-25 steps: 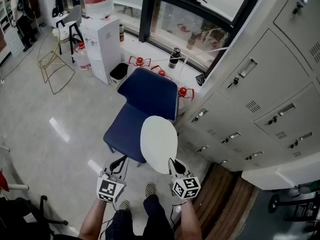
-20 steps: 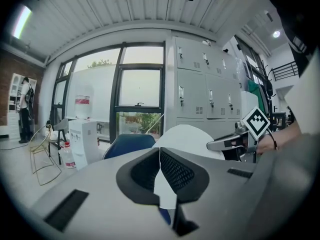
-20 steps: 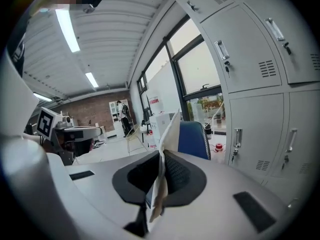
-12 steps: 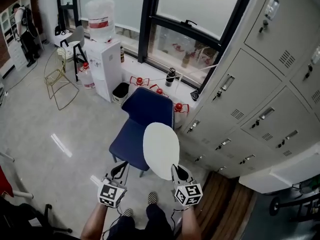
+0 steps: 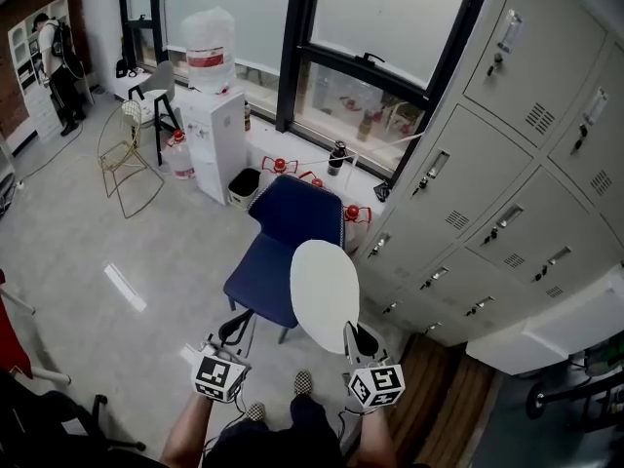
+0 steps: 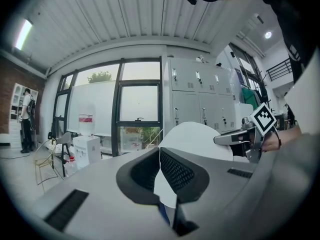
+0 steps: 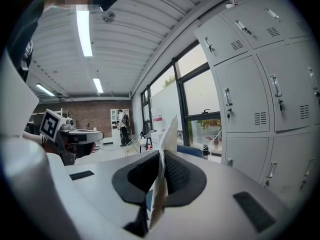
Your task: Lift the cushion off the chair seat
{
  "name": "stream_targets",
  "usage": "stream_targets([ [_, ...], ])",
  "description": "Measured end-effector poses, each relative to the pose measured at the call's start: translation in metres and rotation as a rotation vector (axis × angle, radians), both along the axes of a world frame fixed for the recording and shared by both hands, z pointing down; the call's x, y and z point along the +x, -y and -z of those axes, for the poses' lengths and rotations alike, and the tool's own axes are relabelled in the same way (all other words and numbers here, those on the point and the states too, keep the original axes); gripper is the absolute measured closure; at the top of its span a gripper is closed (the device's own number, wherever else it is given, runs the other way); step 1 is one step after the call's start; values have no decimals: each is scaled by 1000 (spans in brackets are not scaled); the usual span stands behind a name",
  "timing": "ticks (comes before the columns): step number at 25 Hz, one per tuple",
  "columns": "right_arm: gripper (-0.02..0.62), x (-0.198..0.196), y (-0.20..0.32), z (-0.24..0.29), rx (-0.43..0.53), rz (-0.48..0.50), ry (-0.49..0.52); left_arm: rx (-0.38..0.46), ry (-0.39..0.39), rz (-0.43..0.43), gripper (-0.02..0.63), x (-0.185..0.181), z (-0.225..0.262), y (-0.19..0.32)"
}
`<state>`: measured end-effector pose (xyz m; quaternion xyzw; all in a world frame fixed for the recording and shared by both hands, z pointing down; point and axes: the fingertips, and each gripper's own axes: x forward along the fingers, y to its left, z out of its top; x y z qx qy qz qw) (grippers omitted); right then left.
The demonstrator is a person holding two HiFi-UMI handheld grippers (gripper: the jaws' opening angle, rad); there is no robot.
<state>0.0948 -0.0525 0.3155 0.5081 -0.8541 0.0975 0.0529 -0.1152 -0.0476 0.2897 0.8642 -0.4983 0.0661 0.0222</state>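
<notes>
Above the chair (image 5: 263, 281), toward its front right corner, the cushion (image 5: 325, 295) hangs clear of the seat, a thin white oval tipped up on edge. It is judged light, since one pinch at the near rim carries it. It also seems fairly stiff, since it keeps its flat outline without drooping. Where it is clamped, the rim looks as thin as folded cloth, so it may slip or swing if jerked. The rim is the natural place to hold, and a second hold on the far side would steady it. The right gripper (image 5: 359, 337), nearer the person than the chair, is clenched on that near rim. The left gripper (image 5: 234, 326), off the chair's front left corner, has its jaws together and stands apart from the cushion, gripping nothing that can be made out. Behind the chair to the left, a water bottle (image 5: 208, 39) bears a red label too small to read. No other writing is legible.
</notes>
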Motion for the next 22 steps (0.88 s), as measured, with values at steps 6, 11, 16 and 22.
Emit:
stream_targets([
  [6, 555, -5, -39, 24, 39, -16, 8, 10, 2, 8, 588, -19, 12, -31],
  [11, 554, -12, -68, 36, 61, -25, -1, 17, 1, 26, 588, -36, 19, -55],
  [16, 555, -18, -88, 39, 76, -44, 2, 20, 5, 20, 588, -45, 20, -70],
  [22, 554, -24, -92, 41, 86, -55, 7, 27, 6, 14, 588, -50, 21, -74],
])
